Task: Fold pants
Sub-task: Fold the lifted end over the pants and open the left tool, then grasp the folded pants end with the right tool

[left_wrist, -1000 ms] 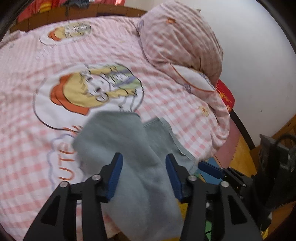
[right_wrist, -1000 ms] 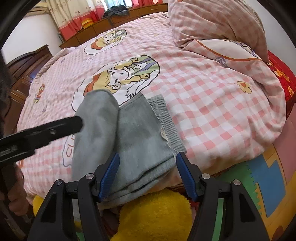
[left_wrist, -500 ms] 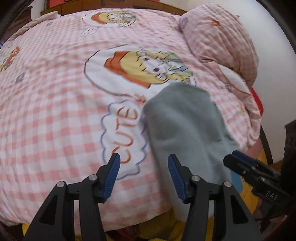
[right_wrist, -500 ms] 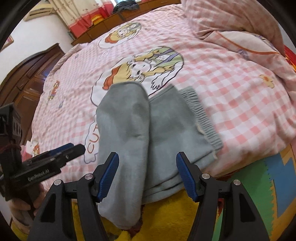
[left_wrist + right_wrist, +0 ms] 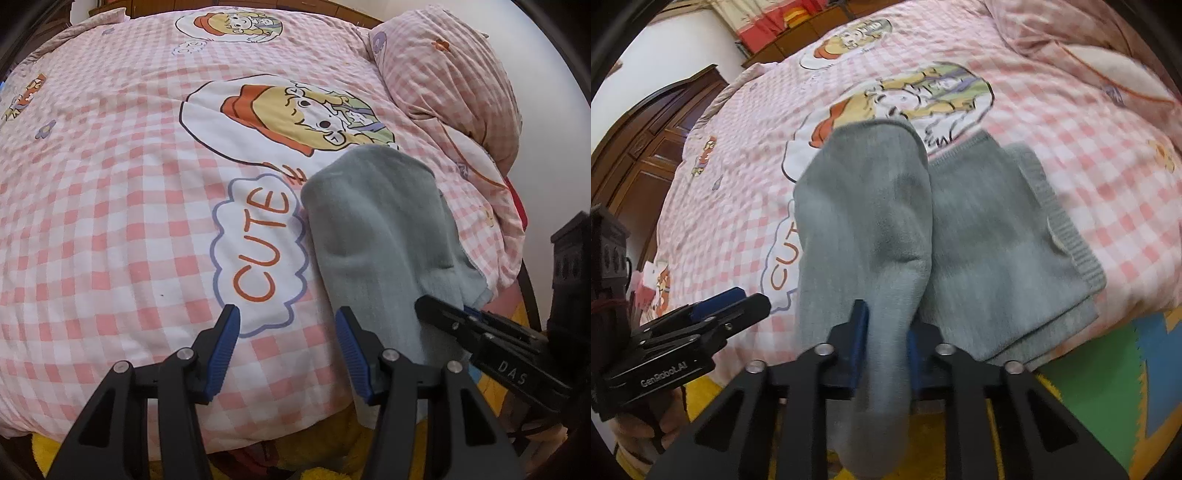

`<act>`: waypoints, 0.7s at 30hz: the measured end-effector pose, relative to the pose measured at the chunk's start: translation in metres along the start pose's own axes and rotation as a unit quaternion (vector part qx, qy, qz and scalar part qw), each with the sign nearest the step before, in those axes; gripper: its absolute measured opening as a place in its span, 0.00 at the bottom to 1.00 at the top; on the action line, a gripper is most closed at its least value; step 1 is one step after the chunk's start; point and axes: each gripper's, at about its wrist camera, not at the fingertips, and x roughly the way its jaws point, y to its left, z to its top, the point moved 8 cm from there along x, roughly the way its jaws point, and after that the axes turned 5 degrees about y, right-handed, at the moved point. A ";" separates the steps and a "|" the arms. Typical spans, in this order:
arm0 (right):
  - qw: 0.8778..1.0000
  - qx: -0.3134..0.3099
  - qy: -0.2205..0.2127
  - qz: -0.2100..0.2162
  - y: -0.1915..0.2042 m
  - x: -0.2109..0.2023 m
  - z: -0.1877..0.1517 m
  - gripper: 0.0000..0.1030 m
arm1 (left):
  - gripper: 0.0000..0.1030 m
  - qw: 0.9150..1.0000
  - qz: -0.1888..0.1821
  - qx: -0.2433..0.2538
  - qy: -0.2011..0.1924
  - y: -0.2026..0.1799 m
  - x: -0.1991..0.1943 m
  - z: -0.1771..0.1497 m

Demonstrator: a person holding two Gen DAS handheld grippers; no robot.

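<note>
The grey pants (image 5: pixel 979 236) lie partly folded near the front edge of the bed, waistband to the right. One grey leg (image 5: pixel 871 229) is doubled over the rest and hangs off the bed edge. My right gripper (image 5: pixel 886 343) is shut on this hanging leg, blue pads pressing both sides. In the left wrist view the same pants (image 5: pixel 380 229) lie to the right of my left gripper (image 5: pixel 288 343), which stands open over the checked cover with nothing between its fingers. The right gripper (image 5: pixel 480 332) shows there at the leg's lower end.
A pink checked bedcover (image 5: pixel 110 184) with cartoon prints and the word CUTE covers the bed. A bundled quilt and pillow (image 5: pixel 450 81) lie at the far right. Dark wooden wardrobe (image 5: pixel 646 147) stands left. Coloured foam mats (image 5: pixel 1126 369) and a yellow plush rug (image 5: pixel 701 391) lie below the edge.
My right gripper has shut on the hanging grey leg; it was open before. My left gripper has swung left, off the pants, and stays open.
</note>
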 end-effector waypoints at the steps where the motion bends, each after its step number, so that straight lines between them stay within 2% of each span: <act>1: 1.000 0.000 -0.005 0.001 0.000 -0.004 0.002 0.14 | 0.55 1.000 -0.002 0.002 -0.001 -0.002 0.000 0.000; 5: 1.000 0.007 -0.021 0.020 0.000 -0.022 0.012 0.12 | 0.55 1.000 -0.004 0.011 -0.003 -0.008 0.000 0.002; 14: 0.998 -0.025 -0.062 -0.008 -0.011 -0.055 0.039 0.11 | 0.55 0.999 -0.005 0.034 -0.010 -0.025 -0.003 0.011; 18: 0.995 -0.026 -0.080 -0.050 -0.036 -0.064 0.055 0.10 | 0.55 0.999 -0.010 0.047 -0.018 -0.035 -0.004 0.017; 21: 0.994 -0.015 -0.074 -0.077 -0.057 -0.060 0.059 0.11 | 0.55 0.998 -0.018 0.054 -0.019 -0.047 0.001 0.023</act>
